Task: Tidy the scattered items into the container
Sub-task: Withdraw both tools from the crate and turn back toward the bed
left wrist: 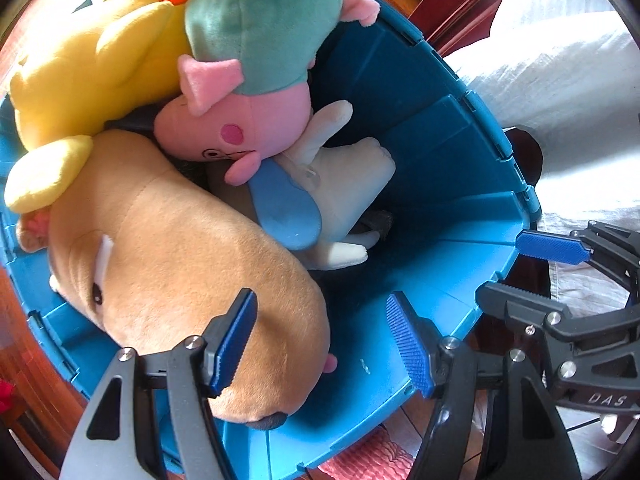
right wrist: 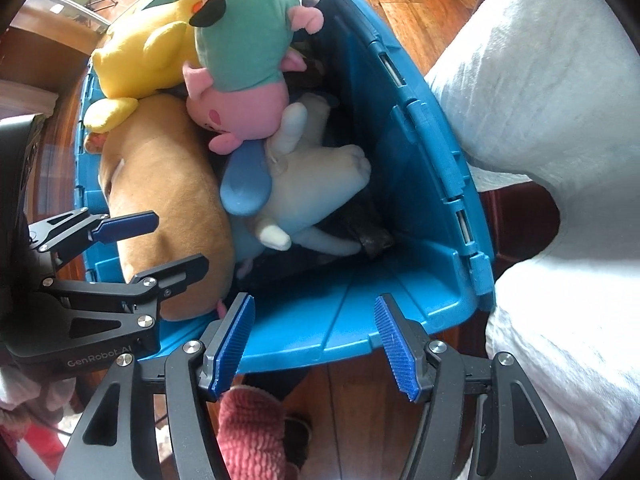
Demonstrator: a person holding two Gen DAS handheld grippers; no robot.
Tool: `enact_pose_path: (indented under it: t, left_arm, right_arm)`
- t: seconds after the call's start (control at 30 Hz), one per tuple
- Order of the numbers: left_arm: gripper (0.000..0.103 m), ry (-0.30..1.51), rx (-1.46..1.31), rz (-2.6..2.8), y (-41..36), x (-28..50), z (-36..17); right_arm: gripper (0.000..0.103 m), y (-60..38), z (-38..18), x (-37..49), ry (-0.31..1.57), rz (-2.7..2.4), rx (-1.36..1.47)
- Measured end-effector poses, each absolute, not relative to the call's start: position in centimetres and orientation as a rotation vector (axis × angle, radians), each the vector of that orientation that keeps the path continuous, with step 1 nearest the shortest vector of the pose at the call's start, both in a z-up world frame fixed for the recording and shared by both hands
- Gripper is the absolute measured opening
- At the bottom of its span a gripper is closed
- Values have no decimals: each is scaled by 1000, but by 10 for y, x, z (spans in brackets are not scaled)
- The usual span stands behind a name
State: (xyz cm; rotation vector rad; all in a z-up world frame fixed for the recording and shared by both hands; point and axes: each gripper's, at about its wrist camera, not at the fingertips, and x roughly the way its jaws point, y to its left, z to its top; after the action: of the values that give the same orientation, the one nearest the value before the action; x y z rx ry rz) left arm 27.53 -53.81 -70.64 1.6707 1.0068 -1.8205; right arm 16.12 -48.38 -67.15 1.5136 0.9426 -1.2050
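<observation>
While both claws hover over it with nothing in them, the blue plastic bin (left wrist: pixel 460 152) is already packed with plushies. It's hard moulded plastic with ribbed, panelled walls and a notched rim. Inside: a long tan plush dog (left wrist: pixel 192 280) with short velvety fur along the left wall, a fuzzy yellow plush (left wrist: pixel 80 80) at the far end, a pink pig plush (left wrist: pixel 240 120) in a green felt-like hood piled on top, and a white-and-blue plush (left wrist: pixel 320 192) tucked beneath it. The left claw (left wrist: pixel 324 344) is spread wide above the dog's snout, its blue ridged pads (left wrist: pixel 236 340) apart. The right claw (right wrist: pixel 316 344) is spread too, over the near rim. The bin sits on a glossy wood floor (right wrist: pixel 420 8), with a white fluffy blanket (right wrist: pixel 560 80) just beside it and something pink and knitted (right wrist: pixel 256 432) at the near side.
</observation>
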Motion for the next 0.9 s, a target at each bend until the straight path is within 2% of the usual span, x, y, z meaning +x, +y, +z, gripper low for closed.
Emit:
enact_pose_path:
  t: [0.13,0.2,0.27,0.5,0.9]
  left_arm:
    - [67,975,1666,-1819,-541,284,-697]
    - [67,971,1650,-1820,-543,287,-693]
    - [67,955,1634,-1816,-546,290,-684]
    - [67,872,1572,-1795,-547,308,-636]
    - [67,755,1466,-1782,-526,350,-524]
  right_arm:
    - [64,-485,-665,162,944,-1203,1500]
    - [69,-485,-660,163,940,-1207,1485]
    - [83,-486,-657,164,935,-1216,1481]
    - [83,-486,-634,176,889,-1211,1453]
    - [86,-457,-545,205,836,-1277,1320]
